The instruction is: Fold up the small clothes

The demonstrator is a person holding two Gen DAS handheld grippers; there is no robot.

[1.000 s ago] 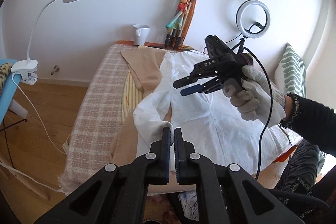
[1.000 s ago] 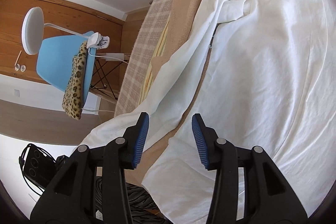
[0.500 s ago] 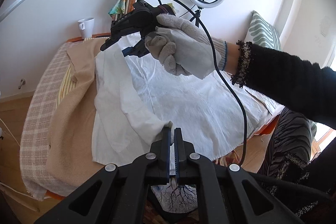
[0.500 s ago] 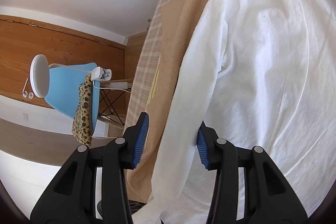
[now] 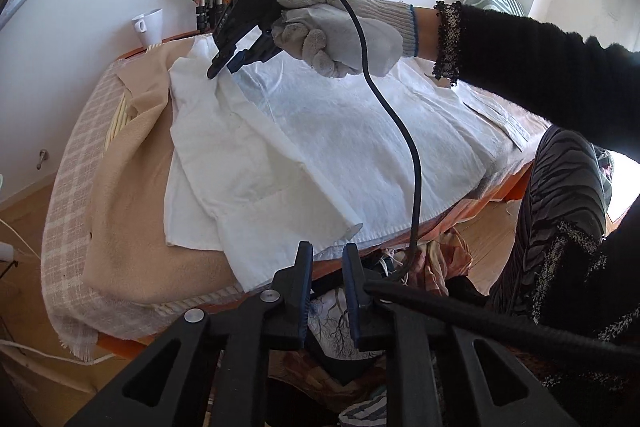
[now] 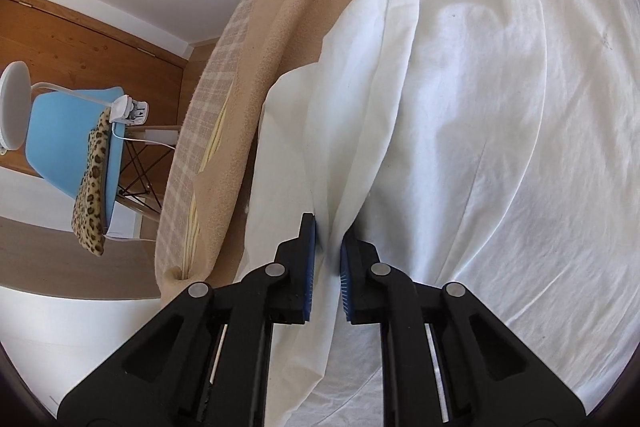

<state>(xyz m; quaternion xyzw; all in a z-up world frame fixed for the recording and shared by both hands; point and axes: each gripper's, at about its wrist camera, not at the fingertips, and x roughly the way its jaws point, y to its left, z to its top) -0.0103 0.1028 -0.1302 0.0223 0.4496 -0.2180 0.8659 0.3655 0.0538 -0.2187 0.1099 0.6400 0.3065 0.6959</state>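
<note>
White shirt (image 5: 360, 131) on blanket (image 5: 132, 187), right gripper (image 6: 329, 247) closing on fold, left gripper (image 5: 327, 259) opening (empty)

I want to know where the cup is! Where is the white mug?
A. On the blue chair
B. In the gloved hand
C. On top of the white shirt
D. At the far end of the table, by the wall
D. The white mug stands at the far end of the table, close to the wall, beyond the white shirt and clear of it.
</note>
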